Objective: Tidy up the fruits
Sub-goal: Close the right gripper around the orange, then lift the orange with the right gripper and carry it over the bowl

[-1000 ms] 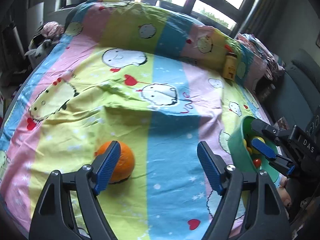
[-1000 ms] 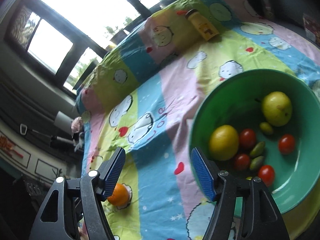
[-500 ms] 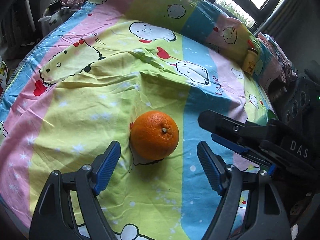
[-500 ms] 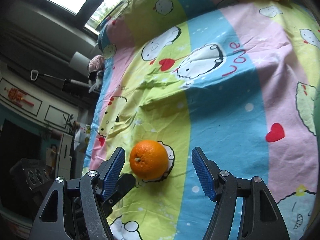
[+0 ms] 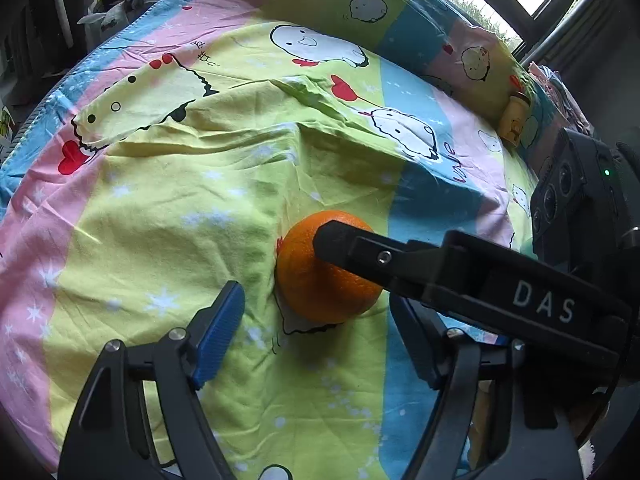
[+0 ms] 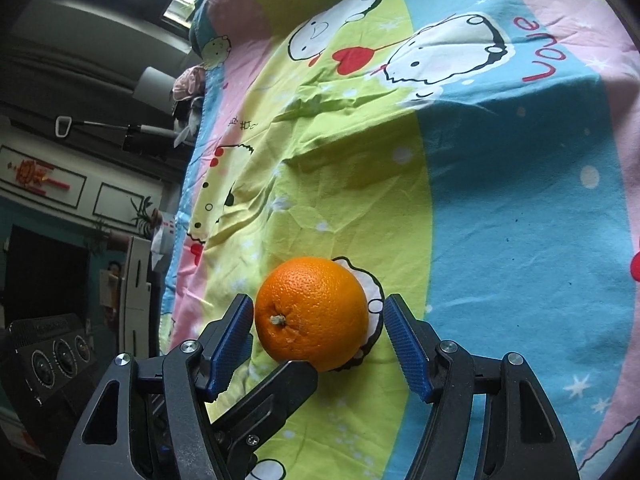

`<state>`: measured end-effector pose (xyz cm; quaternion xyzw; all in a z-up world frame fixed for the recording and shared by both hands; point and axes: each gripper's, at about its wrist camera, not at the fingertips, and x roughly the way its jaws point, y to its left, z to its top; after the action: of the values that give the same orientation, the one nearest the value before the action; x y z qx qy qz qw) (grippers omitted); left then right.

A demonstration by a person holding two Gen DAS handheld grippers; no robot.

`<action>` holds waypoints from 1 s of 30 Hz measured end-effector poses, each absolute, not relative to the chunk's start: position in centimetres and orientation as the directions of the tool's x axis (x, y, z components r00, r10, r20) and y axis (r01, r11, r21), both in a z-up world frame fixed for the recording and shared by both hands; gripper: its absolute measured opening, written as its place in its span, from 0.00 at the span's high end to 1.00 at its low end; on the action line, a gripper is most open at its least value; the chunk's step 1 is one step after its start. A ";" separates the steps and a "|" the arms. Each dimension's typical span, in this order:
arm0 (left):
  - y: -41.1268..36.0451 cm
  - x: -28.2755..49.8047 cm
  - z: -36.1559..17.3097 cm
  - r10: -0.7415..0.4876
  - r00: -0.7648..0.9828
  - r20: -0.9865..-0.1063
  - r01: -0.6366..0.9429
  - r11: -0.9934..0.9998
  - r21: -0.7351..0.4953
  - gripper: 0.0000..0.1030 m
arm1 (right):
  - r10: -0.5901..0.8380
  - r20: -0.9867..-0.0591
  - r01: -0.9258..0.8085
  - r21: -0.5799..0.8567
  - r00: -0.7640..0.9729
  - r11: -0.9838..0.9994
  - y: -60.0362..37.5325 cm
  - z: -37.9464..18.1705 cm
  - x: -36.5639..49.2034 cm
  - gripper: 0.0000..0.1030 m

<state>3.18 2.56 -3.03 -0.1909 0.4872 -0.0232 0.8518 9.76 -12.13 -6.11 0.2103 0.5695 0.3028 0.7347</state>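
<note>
Right gripper (image 6: 318, 332): jaws spread, bracketing the orange (image 6: 311, 314) without clamping; left pad nearly touching.
Left gripper (image 5: 316, 336): fingers released, orange just ahead.
Orange: resting on the patterned bedsheet (image 6: 500, 184).
Progress: grasp not yet made; lifting and placing remain.
Far: yellow bottle (image 5: 516, 122) against the pillow.

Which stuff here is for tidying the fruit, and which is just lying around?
For the job:
orange
right gripper, jaws open around the orange
left gripper, open

Just lying around:
yellow bottle
cartoon bedsheet
</note>
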 end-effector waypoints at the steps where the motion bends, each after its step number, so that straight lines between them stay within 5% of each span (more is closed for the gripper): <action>1: 2.6 3.2 -3.1 -0.219 0.525 -0.822 -0.147 0.928 -0.341 0.31 | 0.690 -0.706 -0.202 0.660 0.159 0.723 -12.0 -6.4 9.8 0.32; 12: 2.5 3.0 -2.7 -0.214 0.542 -0.813 -0.129 0.935 -0.332 0.45 | 0.705 -0.688 -0.212 0.674 0.169 0.708 -11.8 -6.5 9.6 0.39; 30: -1.9 1.8 2.3 -0.287 0.638 -0.715 0.042 0.939 -0.341 0.48 | 0.738 -0.596 -0.236 0.704 0.316 0.670 -16.0 -1.5 7.5 0.39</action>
<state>1.76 -1.94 2.34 -0.1479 0.4155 -0.0921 0.8927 7.46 -16.04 -1.48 0.2552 0.4919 0.3160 0.7701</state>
